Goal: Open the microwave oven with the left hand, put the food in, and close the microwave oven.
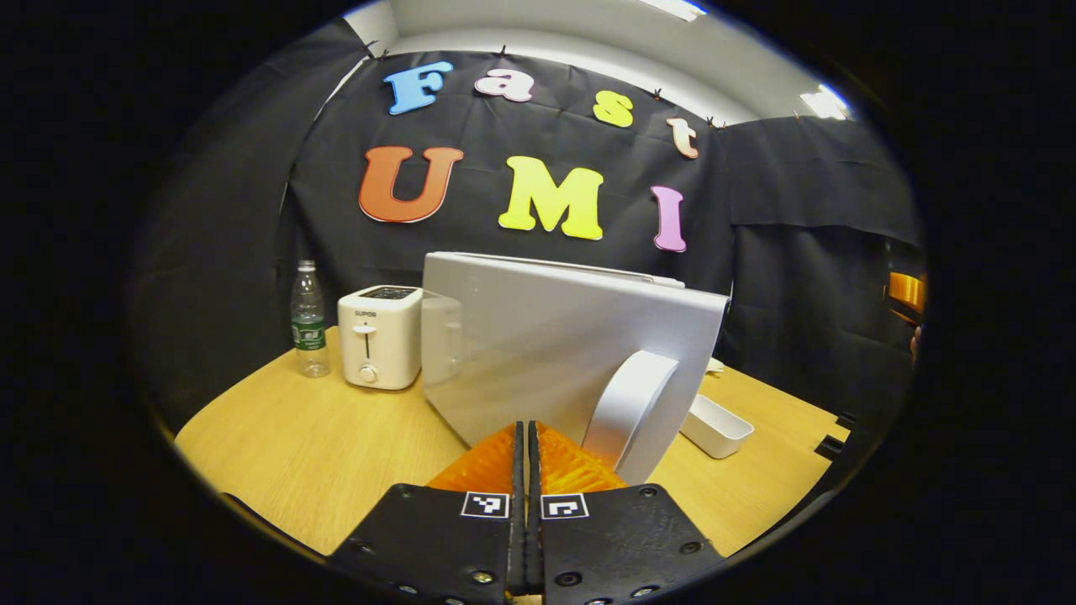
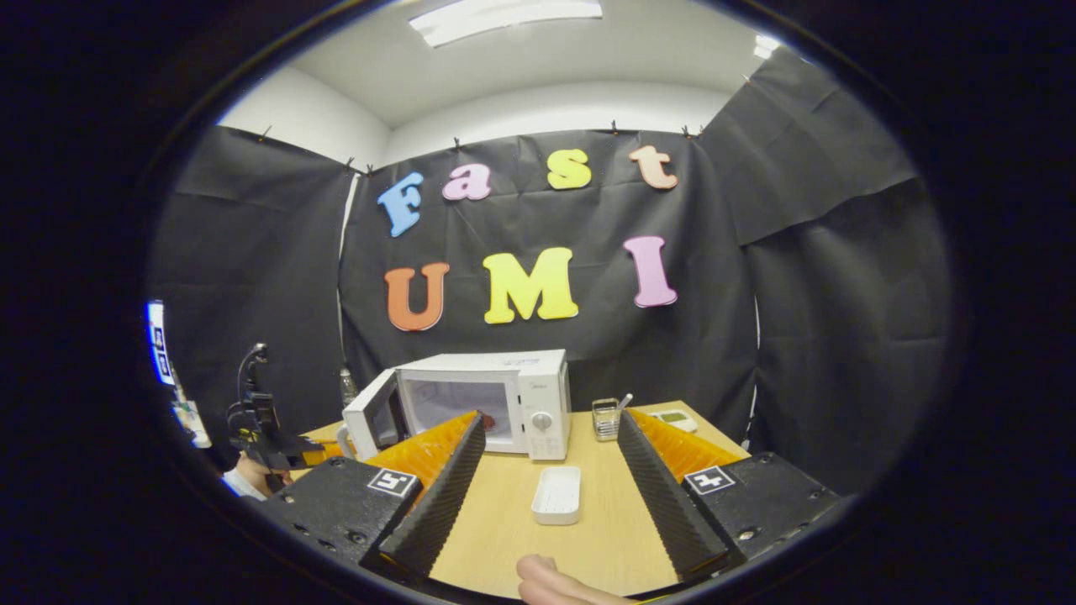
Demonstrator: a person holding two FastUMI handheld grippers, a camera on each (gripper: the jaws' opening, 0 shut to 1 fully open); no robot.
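The white microwave [image 2: 542, 395] stands at the back of the wooden table [image 2: 605, 529] with its door [image 2: 370, 416] swung open to the left. A small dark red thing [image 2: 488, 420] lies inside the cavity, partly hidden by a finger. In the left gripper view the door's outer face [image 1: 538, 344] and its curved handle [image 1: 630, 412] are close ahead. My left gripper [image 1: 526, 430] is shut with nothing between its fingers, its tips just left of the handle and close to the door. My right gripper [image 2: 551, 418] is held wide open in front of the microwave, well back from it.
A white toaster [image 1: 380, 336] and a water bottle [image 1: 308, 319] stand left of the microwave. An empty white tray [image 2: 556, 494] lies in front of it. A small wire basket [image 2: 605, 418] and a flat white device [image 2: 672, 418] sit to its right. A thumb [image 2: 546, 584] shows at the bottom.
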